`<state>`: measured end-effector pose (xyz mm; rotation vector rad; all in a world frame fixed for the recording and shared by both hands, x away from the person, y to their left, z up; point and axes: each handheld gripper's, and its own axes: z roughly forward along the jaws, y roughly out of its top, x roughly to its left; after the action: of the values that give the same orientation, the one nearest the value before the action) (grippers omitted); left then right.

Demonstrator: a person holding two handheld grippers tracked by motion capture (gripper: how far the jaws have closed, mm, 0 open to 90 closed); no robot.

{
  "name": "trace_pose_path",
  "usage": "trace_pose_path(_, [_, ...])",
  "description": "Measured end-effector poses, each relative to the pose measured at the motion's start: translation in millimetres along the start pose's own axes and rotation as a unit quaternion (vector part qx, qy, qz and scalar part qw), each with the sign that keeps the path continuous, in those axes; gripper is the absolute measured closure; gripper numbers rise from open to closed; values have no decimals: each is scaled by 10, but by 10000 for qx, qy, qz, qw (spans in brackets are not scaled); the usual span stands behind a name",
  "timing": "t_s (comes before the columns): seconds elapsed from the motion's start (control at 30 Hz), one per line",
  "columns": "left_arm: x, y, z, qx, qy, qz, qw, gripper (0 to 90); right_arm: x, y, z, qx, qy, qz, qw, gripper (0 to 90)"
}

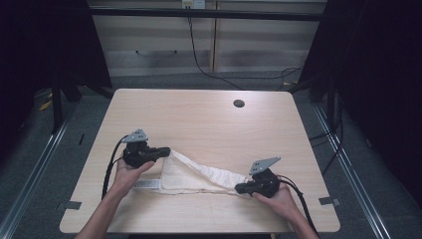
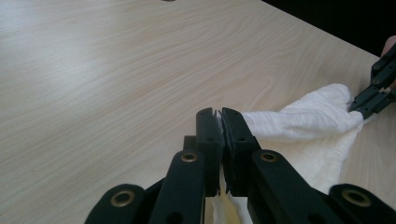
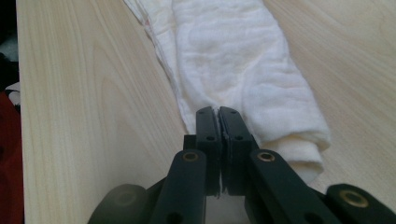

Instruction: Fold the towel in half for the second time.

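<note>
Overall, we count two tools, one white cloth, one counter and two hands.

At the left of the high view, the left tool (image 1: 166,151) sits in the person's left hand (image 1: 127,172), jaws pressed together on one end of the white cloth (image 1: 199,175). In the left gripper view we see a thin edge of cloth (image 2: 303,122) pinched between those jaws, and the far tool's jaw tips at the right edge, cut off by the frame.

We find the cloth lying bunched and partly folded on the near half of the counter (image 1: 199,119), stretched between the two tools. A pale strip beside its left end is too small for us to identify.

At the right, the right tool (image 1: 240,188) is held in the right hand (image 1: 278,199), jaws closed on the other end of the cloth. In the right gripper view the cloth (image 3: 233,60) runs away from the jaws as a rolled band; its far end is cut off at the top edge. We note one round hole (image 1: 239,103) in the counter's far side.
</note>
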<state>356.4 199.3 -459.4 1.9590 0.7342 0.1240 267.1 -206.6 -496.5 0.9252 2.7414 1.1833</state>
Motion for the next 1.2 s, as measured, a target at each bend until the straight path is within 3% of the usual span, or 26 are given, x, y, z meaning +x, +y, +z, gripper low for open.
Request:
trace_pose_path(0.2, [-102,10,-70,-33,-29,205,9998,859,-3,-7,3,-44,3,42,10000,877])
trace_pose_path(0.33, [-158,16,-110,-29,-27,184,9998,862,-4,-6,2,-33,-3,66,10000,877])
trace_pose_path(0.73, [-367,-93,-273,14,-177,450,9988,861,45,-22,4,-82,-169,186,9996,878])
trace_pose_path(1.07, [-518,-163,-324,210,-285,599,9976,861,69,-23,6,-74,-241,97,9996,879])
trace_pose_path(1.2, [-527,-247,-321,438,-266,641,9966,861,75,-23,7,-78,-251,100,9996,879])
